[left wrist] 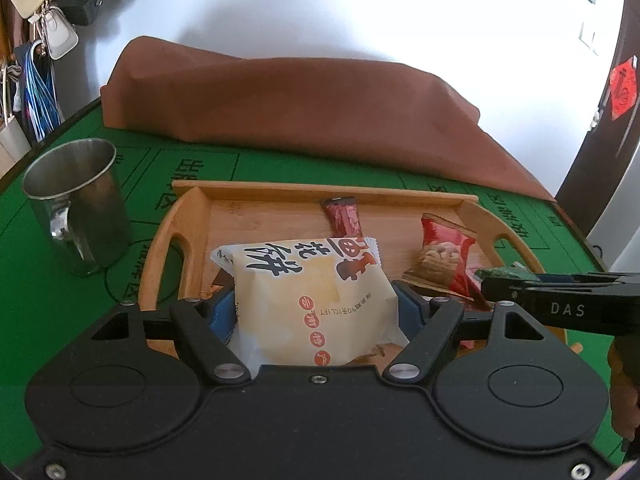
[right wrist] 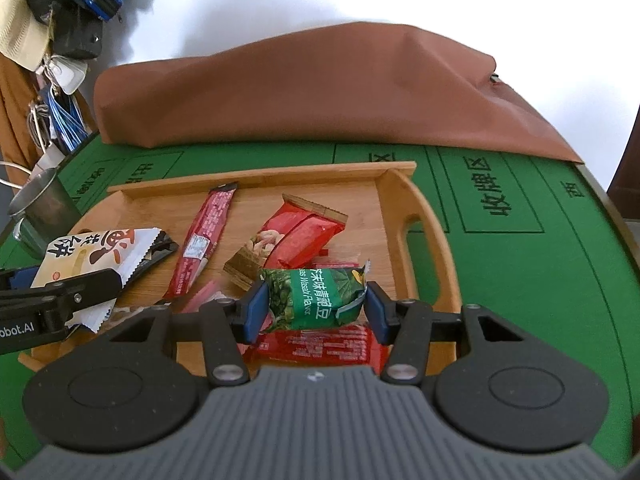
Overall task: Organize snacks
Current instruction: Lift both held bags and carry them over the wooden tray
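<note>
Left wrist view shows the left gripper (left wrist: 316, 304) pinching a white cake pack (left wrist: 308, 292) and the right gripper (right wrist: 316, 308) pinching a green pea pack (right wrist: 316, 298), both above the tray (right wrist: 424, 216), where 3 red packs already lie beyond them.

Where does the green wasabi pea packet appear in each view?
Left wrist view: green packet at right edge, mostly hidden behind the right gripper.
Right wrist view: packet at lower centre, between the blue pads.
Shared landmark: wooden tray.
</note>
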